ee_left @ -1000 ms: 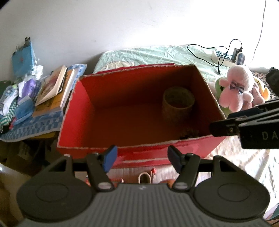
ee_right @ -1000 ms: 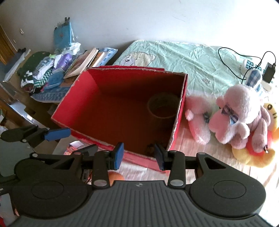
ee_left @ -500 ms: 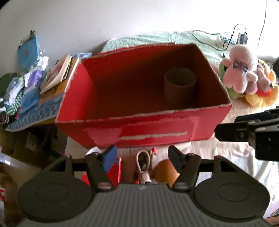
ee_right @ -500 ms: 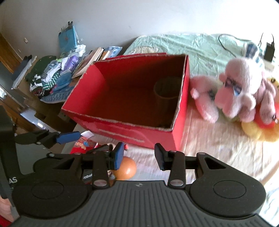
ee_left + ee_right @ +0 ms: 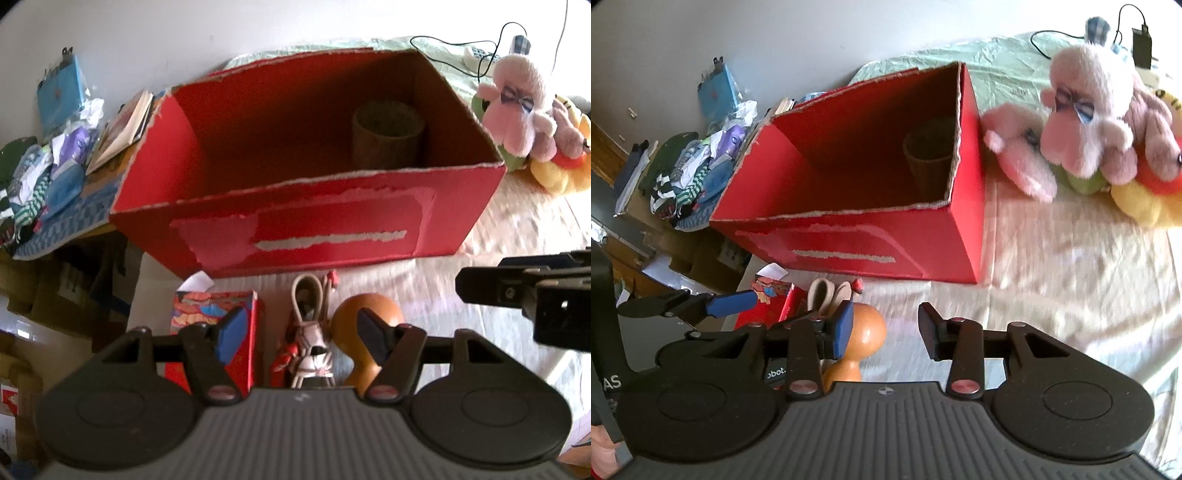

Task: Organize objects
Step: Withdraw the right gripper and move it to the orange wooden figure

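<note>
Left gripper: jaws apart with nothing clamped; it hangs over the row of small things in front of the box, and the bundle shows in the gap between its fingers, untouched.
Right gripper: jaws apart, grasping nothing; the blue-padded finger stands in front of the gourd, the other finger over bare sheet.
Red box: open-topped cardboard box with torn edges, standing on the bed behind the small things.
Woven cup: upright inside the box, in its far right corner.
Gourd: orange-brown, round-bellied, lying on the sheet just in front of the box, rightmost in the row.
Bundle: a white and red cloth thing with beige loops, between the gourd and the packet; what it is I cannot tell.
Red packet: flat patterned carton, leftmost in the row, near the bed's edge, with a white slip of paper at its far end.
Stuffed toys: a pink one piled on yellow and green ones, on the bed to the right of the box.
Books and clothes: heaped on a side surface to the left of the box.
Bed sheet: pale and wrinkled.
</note>
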